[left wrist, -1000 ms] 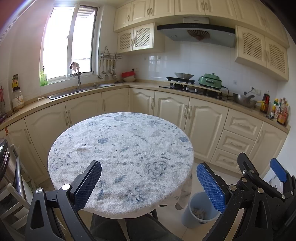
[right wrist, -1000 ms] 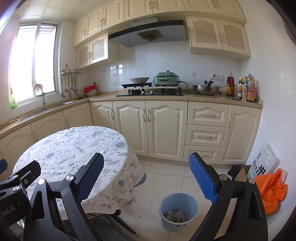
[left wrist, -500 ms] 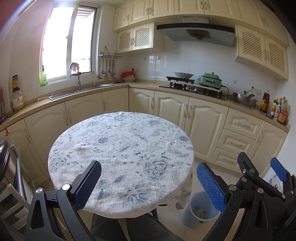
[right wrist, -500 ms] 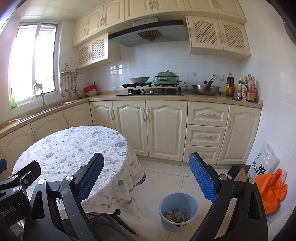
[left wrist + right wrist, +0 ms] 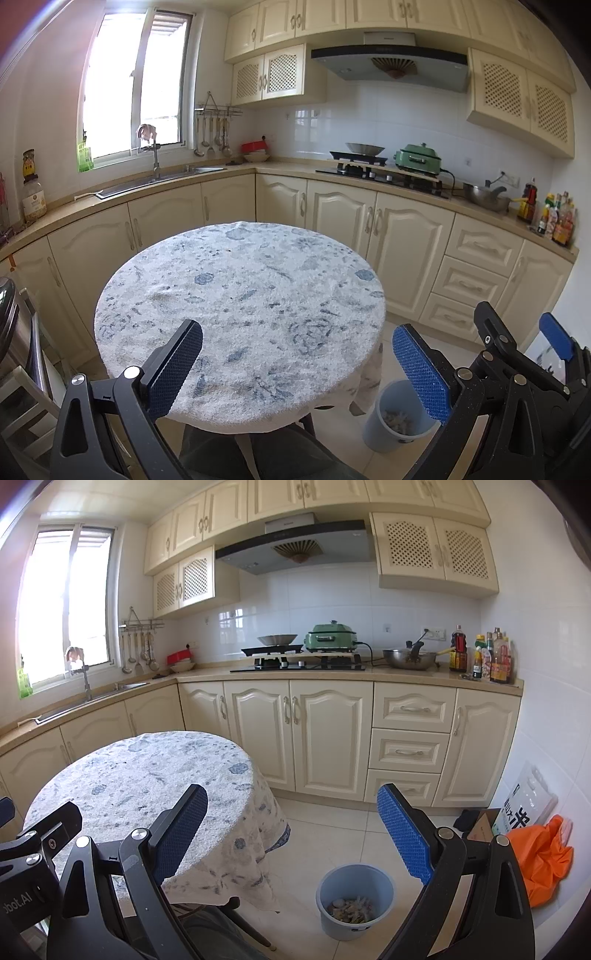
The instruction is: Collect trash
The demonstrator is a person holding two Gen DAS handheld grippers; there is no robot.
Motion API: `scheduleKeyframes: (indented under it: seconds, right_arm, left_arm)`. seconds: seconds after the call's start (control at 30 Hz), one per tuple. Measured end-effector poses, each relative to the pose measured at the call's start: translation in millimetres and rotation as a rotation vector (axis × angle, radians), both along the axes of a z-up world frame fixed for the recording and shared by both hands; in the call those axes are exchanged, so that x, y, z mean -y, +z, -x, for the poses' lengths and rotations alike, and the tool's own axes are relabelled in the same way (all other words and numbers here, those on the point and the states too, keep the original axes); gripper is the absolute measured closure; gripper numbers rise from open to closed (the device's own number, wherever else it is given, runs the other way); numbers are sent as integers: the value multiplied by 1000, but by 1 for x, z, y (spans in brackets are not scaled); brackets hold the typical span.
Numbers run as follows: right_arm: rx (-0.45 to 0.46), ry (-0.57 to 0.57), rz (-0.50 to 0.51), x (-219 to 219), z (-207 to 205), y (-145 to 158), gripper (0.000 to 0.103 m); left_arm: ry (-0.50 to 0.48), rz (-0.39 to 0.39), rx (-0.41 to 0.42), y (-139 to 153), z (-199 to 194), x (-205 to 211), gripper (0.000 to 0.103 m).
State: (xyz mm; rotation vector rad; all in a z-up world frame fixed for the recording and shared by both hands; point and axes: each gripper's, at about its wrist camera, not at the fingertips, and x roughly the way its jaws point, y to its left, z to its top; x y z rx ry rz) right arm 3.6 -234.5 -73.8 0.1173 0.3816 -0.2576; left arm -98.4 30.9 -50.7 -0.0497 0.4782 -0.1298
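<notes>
A cream-cabinet kitchen lies ahead of both tools, its counter (image 5: 369,675) running along the far wall beyond them. Nearer, a round surface (image 5: 240,295) under a blue-flecked white cloth sits directly in front of the left tool (image 5: 295,363) and ahead-left of the right tool (image 5: 291,830); nothing lies on the cloth where it shows. An orange bag (image 5: 539,860) is slumped against the wall to the right of the right tool, just beside a printed white bag (image 5: 528,805). A blue bin (image 5: 352,899) stands on the tiled floor below and between the right tool's fingers, close to the hanging cloth edge; from the left tool it shows low and to the right, partly behind that tool's right finger (image 5: 421,373). Trash (image 5: 351,910), a heap of pale scraps, covers the bin's bottom. Both tools are spread wide, blue pads (image 5: 404,834) well apart, holding nothing and touching nothing. The left tool hovers over the near edge of the surface; the right tool hangs beside it, part of each visible at the edge of the other's view.
</notes>
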Motion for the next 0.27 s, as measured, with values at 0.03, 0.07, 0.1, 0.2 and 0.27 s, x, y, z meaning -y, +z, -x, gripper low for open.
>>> scheduleKeyframes:
  seconds: [0.03, 0.07, 0.1, 0.2, 0.27]
  right_arm:
    - [0, 0, 0, 0, 0, 0, 8]
    - [-2, 0, 0, 0, 0, 0, 8]
    - [-3, 0, 0, 0, 0, 0, 8]
    - [-4, 1, -1, 0, 1, 0, 8]
    - [-3, 1, 0, 0, 1, 0, 8]
  left_arm:
    - [0, -2, 1, 0, 0, 0, 1]
    - [2, -4, 2, 0, 0, 0, 1]
    - [1, -4, 2, 0, 0, 0, 1]
    - [-3, -5, 1, 0, -1, -1, 1]
    - [-4, -6, 3, 0, 0, -1, 1]
